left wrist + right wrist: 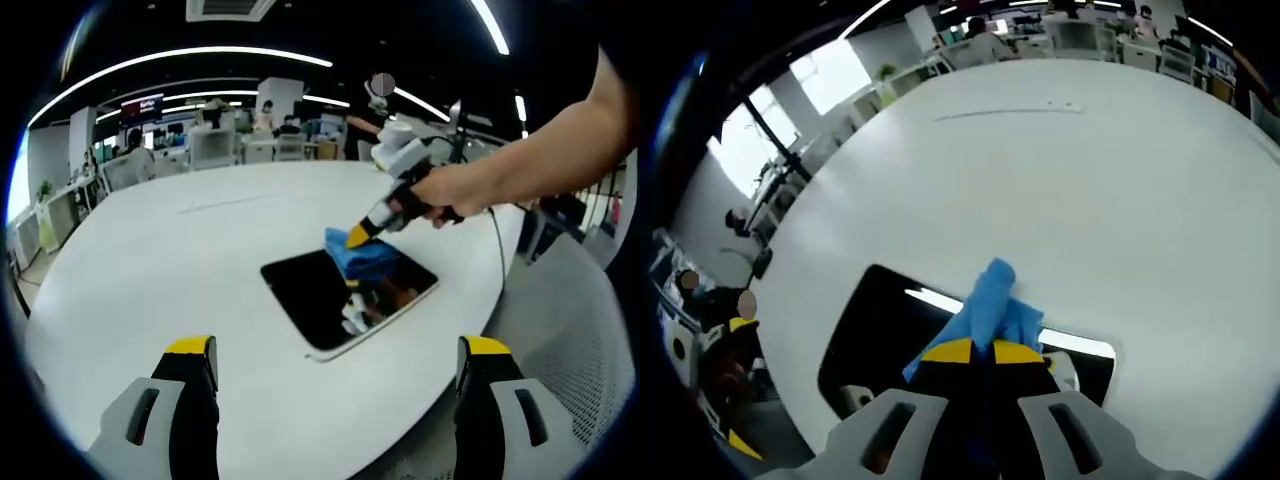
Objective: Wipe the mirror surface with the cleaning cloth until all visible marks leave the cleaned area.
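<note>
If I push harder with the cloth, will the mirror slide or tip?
The mirror lies flat on the smooth white table, so it probably slides, not tips. It sits near the table edge and looks thin, likely fragile. The left tongs hang open, bracing nothing.

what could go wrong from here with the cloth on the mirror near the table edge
1. The mirror lies close to the white table's rim in the left gripper view; a hard push could slide it off.
2. The left tongs are open and apart from the mirror, so nothing steadies it.
3. The right tongs pinch just a bunched end of the blue cloth; it may slip out, or the tips may scrape the glass.
</note>
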Available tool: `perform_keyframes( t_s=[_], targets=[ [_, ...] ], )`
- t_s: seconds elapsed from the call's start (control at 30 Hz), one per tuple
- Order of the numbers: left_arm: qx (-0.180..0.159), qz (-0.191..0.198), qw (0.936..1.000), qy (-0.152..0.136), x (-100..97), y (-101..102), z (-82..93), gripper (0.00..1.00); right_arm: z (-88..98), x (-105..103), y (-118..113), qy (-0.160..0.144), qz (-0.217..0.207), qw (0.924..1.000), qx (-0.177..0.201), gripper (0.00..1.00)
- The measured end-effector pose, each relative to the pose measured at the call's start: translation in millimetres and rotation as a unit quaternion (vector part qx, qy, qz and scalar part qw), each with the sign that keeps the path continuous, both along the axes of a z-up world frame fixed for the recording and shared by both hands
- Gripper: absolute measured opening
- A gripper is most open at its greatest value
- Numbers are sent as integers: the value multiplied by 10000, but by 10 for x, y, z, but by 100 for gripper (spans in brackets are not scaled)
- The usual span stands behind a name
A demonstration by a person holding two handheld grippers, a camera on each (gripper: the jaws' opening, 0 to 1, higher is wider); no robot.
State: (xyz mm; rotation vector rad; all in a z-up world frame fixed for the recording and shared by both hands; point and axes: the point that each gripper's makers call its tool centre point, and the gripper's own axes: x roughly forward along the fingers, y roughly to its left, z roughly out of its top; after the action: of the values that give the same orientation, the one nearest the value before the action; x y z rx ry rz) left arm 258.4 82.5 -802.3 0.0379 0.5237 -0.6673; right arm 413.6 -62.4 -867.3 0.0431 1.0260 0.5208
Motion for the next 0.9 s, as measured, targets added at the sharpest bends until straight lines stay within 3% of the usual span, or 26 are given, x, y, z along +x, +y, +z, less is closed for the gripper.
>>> perform_keyframes(
  t_s=[0.9],
  targets=[
    [-75, -63, 10000, -4, -14, -27, 27, 100, 8, 83, 708, 60, 248, 9996, 119, 0]
  ],
)
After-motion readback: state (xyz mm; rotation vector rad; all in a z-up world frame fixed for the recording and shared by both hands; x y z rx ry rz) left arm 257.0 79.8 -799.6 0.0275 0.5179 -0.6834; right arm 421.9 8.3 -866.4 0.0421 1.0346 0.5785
